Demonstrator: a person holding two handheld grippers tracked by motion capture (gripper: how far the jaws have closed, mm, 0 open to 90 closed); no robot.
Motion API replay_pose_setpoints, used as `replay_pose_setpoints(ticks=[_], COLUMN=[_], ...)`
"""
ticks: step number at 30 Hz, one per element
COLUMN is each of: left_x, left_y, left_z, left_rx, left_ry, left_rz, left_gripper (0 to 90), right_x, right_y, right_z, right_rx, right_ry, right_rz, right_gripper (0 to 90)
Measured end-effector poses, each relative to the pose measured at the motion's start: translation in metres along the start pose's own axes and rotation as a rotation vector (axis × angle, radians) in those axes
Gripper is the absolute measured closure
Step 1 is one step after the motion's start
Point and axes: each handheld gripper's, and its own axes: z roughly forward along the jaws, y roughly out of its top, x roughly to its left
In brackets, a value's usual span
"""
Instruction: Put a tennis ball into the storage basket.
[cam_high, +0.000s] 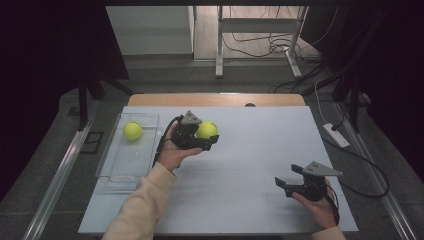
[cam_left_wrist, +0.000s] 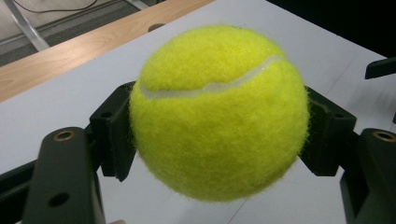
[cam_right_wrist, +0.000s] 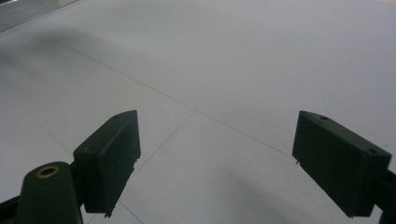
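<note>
Left claw (cam_high: 204, 136) was clamped on a tennis ball (cam_high: 206, 130), held above the desk (cam_high: 240, 200) just right of the clear tray (cam_high: 112, 175), w/ a 2nd ball (cam_high: 132, 130) already in it. Right claw (cam_high: 289, 181) sat apart, idle, farther right. Looked like mid-carry; next prob. swing over tray & release.

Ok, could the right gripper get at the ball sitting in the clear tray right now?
Probably not easily: the right gripper is open and empty, but the left gripper and its ball lie between it and the ball in the tray.
</note>
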Motion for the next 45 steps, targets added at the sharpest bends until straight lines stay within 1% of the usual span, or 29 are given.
replay_pose_setpoints(ticks=[3, 5, 9, 27, 31, 37, 40, 45], left_x=[0.002, 0.005, 0.007, 0.020, 0.024, 0.028, 0.031, 0.034], left_y=[-0.001, -0.003, -0.004, -0.012, -0.015, -0.019, -0.022, -0.027], left_z=[-0.004, -0.006, -0.009, -0.031, -0.036, -0.042, -0.045, -0.049], left_rx=[0.000, 0.006, 0.005, -0.018, -0.028, -0.031, -0.033, -0.036], left_ry=[0.004, 0.006, 0.014, 0.054, 0.062, 0.076, 0.089, 0.097], left_rz=[-0.005, -0.020, -0.023, -0.041, -0.052, -0.061, -0.071, -0.083], left_gripper=[26.6, 26.6, 26.6, 26.6, 26.5, 26.6, 26.6, 26.6], right_x=[0.000, 0.000, 0.000, 0.000, 0.000, 0.000, 0.000, 0.000], right_y=[0.000, 0.000, 0.000, 0.000, 0.000, 0.000, 0.001, 0.001], right_z=[0.000, 0.000, 0.000, 0.000, 0.000, 0.000, 0.000, 0.000], right_rx=[0.001, 0.000, -0.002, -0.003, -0.002, -0.003, -0.002, -0.002], right_ry=[-0.001, 0.001, 0.000, -0.001, 0.000, -0.002, -0.002, -0.003], right_rz=[-0.001, 0.000, -0.002, -0.002, -0.002, -0.002, -0.005, -0.004], right_gripper=[15.2, 15.2, 15.2, 15.2, 15.2, 15.2, 15.2, 15.2])
